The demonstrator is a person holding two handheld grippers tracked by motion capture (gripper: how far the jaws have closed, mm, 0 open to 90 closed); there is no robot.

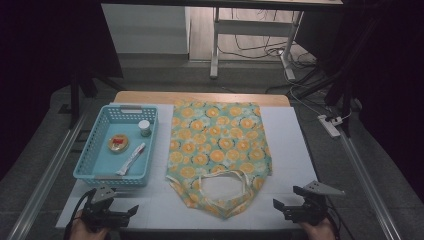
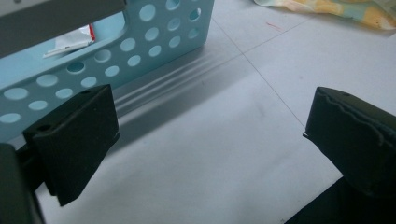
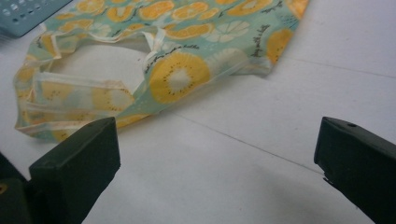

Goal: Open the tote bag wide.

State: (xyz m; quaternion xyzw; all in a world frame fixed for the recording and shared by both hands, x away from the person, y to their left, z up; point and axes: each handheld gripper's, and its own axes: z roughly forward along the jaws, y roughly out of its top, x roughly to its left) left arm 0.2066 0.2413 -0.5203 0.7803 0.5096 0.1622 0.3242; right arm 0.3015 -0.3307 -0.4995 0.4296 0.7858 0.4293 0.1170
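Tote bag [image 1: 218, 150] lies flat on the white table cover [image 1: 290, 150], in the middle, between my two grippers and a little farther out. Long axis runs away from me: closed bottom edge at the far side, open mouth and handles [image 1: 225, 186] at the near end, pointing back toward me. Print of orange fruit slices on pale green. Handles lie in a loop on the cover, just ahead of the near edge.

Blue basket [image 1: 89, 160] sits left of the bag, close beside it but apart, its long side also running away from me. Inside: a small jar [image 1: 144, 127], a round tin [image 1: 118, 143], a white tube [image 1: 131, 159] lying aslant.

My left gripper [image 1: 129, 212] rests low at the near left corner, hand [image 1: 82, 231] under it, jaws aimed right toward the bag. Jaws wide, nothing between them; in the left gripper view, bare cover between them and the basket wall just ahead.

My right gripper [image 1: 280, 207] mirrors it at the near right, hand [image 1: 316, 231] below, jaws aimed left. Jaws wide and empty; the right gripper view has the handles near, not touched.
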